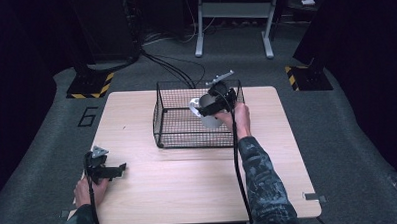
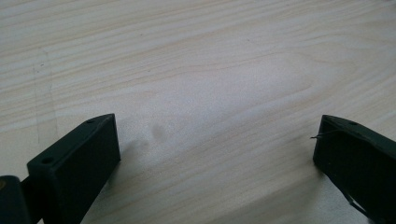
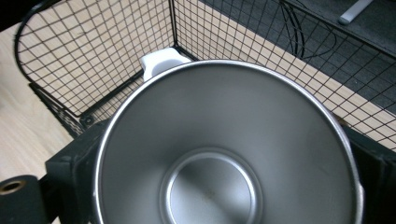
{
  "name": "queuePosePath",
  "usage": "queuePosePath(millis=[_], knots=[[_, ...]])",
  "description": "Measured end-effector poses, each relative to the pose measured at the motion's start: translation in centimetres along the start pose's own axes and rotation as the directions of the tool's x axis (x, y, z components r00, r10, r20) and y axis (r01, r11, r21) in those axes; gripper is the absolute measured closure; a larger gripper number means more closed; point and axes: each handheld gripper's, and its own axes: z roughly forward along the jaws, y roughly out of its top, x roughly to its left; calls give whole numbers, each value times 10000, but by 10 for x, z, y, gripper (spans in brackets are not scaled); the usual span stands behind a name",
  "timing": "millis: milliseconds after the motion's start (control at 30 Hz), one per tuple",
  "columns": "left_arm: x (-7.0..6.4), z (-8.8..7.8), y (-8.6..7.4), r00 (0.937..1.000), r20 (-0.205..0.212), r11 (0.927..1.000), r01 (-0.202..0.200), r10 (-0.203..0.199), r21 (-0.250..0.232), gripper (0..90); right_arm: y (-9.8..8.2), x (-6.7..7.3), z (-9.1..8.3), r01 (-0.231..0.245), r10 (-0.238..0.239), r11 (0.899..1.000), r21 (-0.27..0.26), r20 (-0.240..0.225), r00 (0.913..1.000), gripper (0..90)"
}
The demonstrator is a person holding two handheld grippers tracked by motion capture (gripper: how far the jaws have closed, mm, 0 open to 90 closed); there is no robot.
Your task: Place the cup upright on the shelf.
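Round stainless-steel cup with a white handle [image 3: 224, 154]: held by the right claw [image 1: 210, 107] above the black wire-mesh basket [image 1: 173, 124], over the basket's 3 o'clock half. In the right claw view the two black jaws sit tight against opposite sides of the cup wall; the cup's open mouth faces the camera, inside bare and shiny. White handle points toward 11 o'clock in that view, at the basket's rounded corner. In the high view the cup [image 1: 206, 114] is tilted, clear of the basket floor.

Basket stands on the pale wooden desk [image 1: 139, 194], toward its 12 o'clock edge, near centre.

Left claw [image 1: 119, 169]: resting low at the desk's 8 o'clock corner, well apart from the basket. Left claw view shows its jaws spread wide with bare wood grain [image 2: 210, 93] between them, nothing gripped.
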Motion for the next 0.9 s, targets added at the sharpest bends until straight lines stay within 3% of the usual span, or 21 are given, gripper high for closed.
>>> queuePosePath(millis=[367,900], knots=[[0,1,0,10000,-57,9999,30,-30,-108,4,0,-8,17,-380,376,9989,287,133,9992,56],[0,1,0,10000,-46,10000,16,-16,-84,4,10,-6,33,-276,268,9980,563,140,9995,56]])
